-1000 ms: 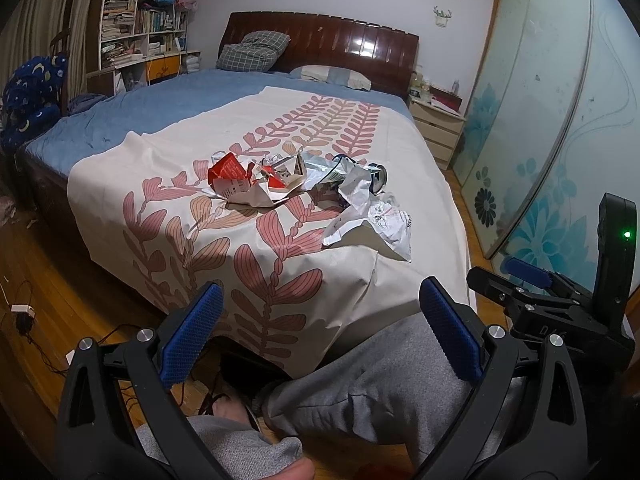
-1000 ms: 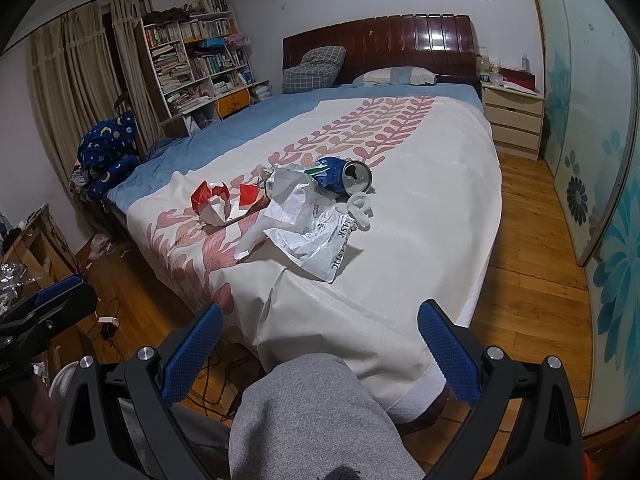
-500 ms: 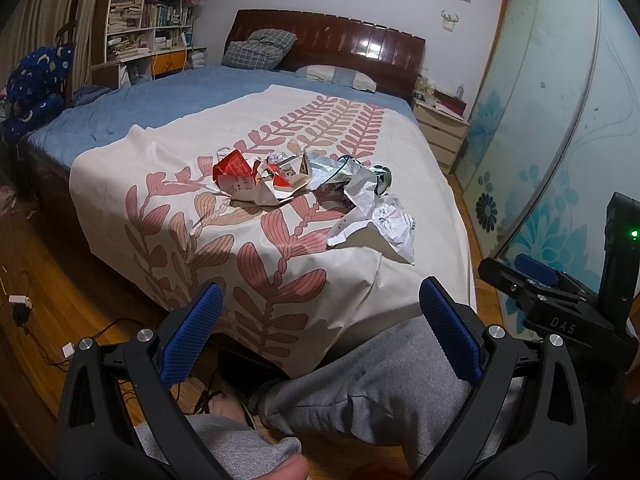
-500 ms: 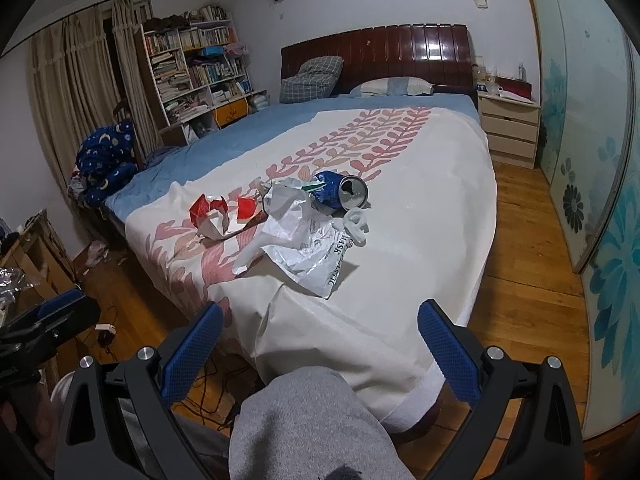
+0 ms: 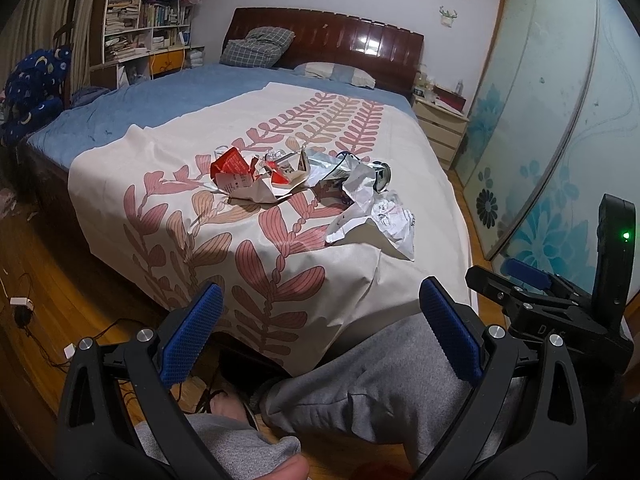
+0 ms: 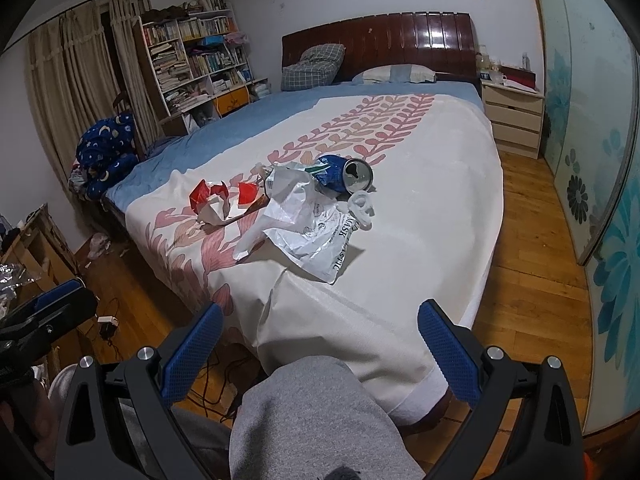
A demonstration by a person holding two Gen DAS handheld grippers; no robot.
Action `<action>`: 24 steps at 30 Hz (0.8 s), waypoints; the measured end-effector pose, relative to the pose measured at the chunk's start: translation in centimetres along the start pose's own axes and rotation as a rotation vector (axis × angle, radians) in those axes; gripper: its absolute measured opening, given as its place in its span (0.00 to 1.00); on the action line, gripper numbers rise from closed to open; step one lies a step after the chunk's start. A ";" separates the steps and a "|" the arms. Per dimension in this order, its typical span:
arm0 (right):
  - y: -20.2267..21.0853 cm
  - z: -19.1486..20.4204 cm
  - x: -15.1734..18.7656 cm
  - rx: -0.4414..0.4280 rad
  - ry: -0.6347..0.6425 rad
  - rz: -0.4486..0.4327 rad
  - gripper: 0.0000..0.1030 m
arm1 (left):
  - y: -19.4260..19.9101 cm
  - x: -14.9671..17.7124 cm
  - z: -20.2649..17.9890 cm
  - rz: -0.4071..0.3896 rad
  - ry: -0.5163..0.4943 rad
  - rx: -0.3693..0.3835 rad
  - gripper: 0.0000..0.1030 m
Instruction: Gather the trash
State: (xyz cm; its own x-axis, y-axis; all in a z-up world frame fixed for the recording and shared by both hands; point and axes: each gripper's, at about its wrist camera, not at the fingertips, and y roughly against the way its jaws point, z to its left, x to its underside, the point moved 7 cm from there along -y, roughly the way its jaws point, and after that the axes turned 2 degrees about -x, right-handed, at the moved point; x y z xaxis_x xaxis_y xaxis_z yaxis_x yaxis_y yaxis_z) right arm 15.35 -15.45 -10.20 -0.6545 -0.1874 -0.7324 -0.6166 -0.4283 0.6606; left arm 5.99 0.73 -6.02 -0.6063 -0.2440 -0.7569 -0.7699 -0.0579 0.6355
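Both grippers, left point(image 5: 320, 332) and right point(image 6: 318, 344), are hovering wide open and empty over grey-trousered knees, while the crushed blue can point(image 6: 342, 174), white plastic bag point(image 6: 308, 224) and torn red carton point(image 6: 212, 200) are lying clustered on the leaf-patterned bedspread point(image 6: 420, 184).

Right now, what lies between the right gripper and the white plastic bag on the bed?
Only bare bedspread and the person's grey-clad knee separate the right gripper from the white plastic bag, as the right wrist view shows.

Leaf-print bedspread point(image 6: 420, 168), checked pillow point(image 6: 314, 66), crowded bookshelf point(image 6: 192, 64), nightstand point(image 6: 514, 120), wooden floor point(image 6: 532, 264)
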 end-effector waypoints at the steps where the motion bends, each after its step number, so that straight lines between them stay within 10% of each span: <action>1: 0.0 -0.1 0.0 0.000 -0.001 0.001 0.94 | 0.0 0.0 0.0 0.001 0.000 0.000 0.95; 24: -2.1 -1.3 -0.9 -0.052 -0.091 0.022 0.94 | -3.1 -3.2 3.6 -0.002 0.140 0.065 0.95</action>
State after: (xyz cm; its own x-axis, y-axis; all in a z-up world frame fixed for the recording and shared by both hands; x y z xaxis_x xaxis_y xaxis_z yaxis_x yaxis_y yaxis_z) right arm 17.82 -15.49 -11.13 -0.7065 -0.1169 -0.6980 -0.5796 -0.4704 0.6654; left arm 9.57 5.22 -6.10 -0.5744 -0.3772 -0.7265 -0.7851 0.0028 0.6194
